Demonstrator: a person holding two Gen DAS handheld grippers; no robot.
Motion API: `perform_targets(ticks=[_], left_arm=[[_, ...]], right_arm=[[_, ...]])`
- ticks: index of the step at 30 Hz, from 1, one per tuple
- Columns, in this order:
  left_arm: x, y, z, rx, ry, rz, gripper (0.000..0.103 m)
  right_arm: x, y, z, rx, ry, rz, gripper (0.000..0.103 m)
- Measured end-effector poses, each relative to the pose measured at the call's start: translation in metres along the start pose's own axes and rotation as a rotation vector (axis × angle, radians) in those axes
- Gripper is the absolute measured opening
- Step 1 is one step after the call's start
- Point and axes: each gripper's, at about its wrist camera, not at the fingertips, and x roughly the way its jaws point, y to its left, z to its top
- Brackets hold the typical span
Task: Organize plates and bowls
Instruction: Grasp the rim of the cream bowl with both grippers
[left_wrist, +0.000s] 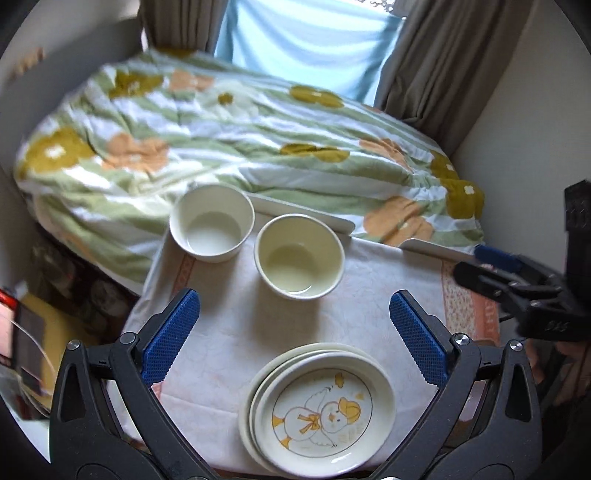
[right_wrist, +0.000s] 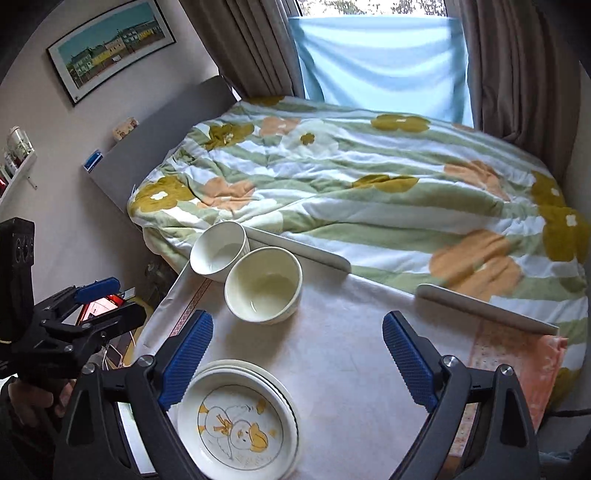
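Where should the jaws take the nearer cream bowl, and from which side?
Pinch the rim wall of the nearer cream bowl, one finger inside, one outside, coming down from above. It sits upright and empty. Take its right side: the white bowl crowds its left.

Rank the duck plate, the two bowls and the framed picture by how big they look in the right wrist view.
1. Duck plate, nearest the camera, so its lead is unsure.
2. Framed picture.
3. Nearer bowl.
4. Farther bowl, close to the other bowl in size; distance may explain the gap.
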Motion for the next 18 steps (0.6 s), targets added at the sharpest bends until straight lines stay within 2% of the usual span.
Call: perform_targets(ticks=[2,3,4,5,7,9,11,16,17,18], left_arm=[[0.026,0.019,0.008,-0.047,0.054,-0.038,0.094],[0.041,0.028,0.011,-0.067,0.083,-0.058,0.086],[0.055,0.033,0.012,-0.081,0.109,-0.072,0.076],[0.069,0.039,0.012,-0.095,0.137,-0.083,0.070],[0.099,0.048,0.014,-0.116,0.186,-0.106,0.054],[0.120,0.050,0.013,-0.115,0.212,-0.118,0.047],[0.138,0.052,0.014,-0.105,0.238,-0.116,0.043],[0.161,0.052,0.018,-0.076,0.275,-0.120,0.032],[0.164,0.052,0.018,-0.068,0.282,-0.112,0.032],[0.168,0.052,0.019,-0.059,0.287,-0.104,0.026]], right_arm=[[0.034,0.000,0.007,0.038,0.056,0.006,0.088],[0.053,0.000,0.009,0.062,0.085,0.009,0.085],[0.066,-0.001,0.010,0.083,0.107,0.010,0.078],[0.081,-0.003,0.010,0.107,0.134,0.010,0.071],[0.109,-0.007,0.012,0.149,0.183,-0.001,0.065],[0.127,-0.009,0.011,0.176,0.210,-0.012,0.059],[0.142,-0.011,0.010,0.201,0.230,-0.016,0.051],[0.165,-0.014,0.011,0.234,0.263,-0.019,0.035],[0.167,-0.014,0.010,0.239,0.268,-0.024,0.034],[0.169,-0.014,0.009,0.244,0.273,-0.029,0.032]])
